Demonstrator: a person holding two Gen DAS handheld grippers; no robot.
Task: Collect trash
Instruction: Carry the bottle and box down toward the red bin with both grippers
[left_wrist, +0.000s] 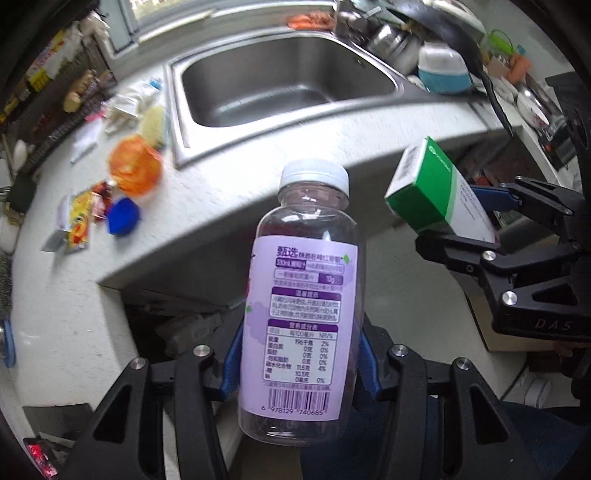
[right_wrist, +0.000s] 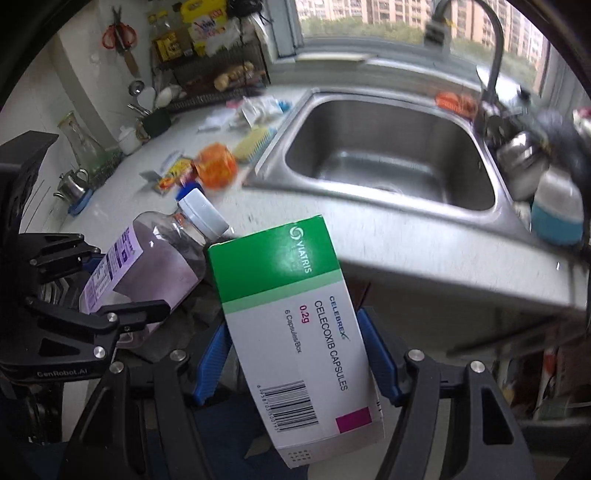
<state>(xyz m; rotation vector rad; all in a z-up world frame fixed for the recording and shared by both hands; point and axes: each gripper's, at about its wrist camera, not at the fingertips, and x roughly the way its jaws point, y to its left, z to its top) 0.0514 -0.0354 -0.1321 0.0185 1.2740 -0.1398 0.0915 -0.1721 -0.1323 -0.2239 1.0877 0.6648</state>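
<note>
My left gripper (left_wrist: 299, 365) is shut on an empty clear plastic bottle (left_wrist: 299, 295) with a purple label and white cap, held upright off the counter's front edge. My right gripper (right_wrist: 295, 354) is shut on a green-and-white capsule box (right_wrist: 295, 317). In the left wrist view the box (left_wrist: 432, 192) and right gripper (left_wrist: 480, 221) are at the right; in the right wrist view the bottle (right_wrist: 147, 266) and left gripper (right_wrist: 107, 288) are at the left. On the counter lie an orange wrapper (left_wrist: 135, 170), a blue cap (left_wrist: 123, 216) and snack packets (left_wrist: 79, 221).
A steel sink (left_wrist: 280, 77) is set in the white counter (left_wrist: 229, 192). Pots and a blue-and-white container (left_wrist: 441, 68) crowd its right side. A yellow scrub brush (left_wrist: 153, 123) and crumpled wrappers (left_wrist: 129, 103) lie left of it. A rack (right_wrist: 207, 55) stands at the back left.
</note>
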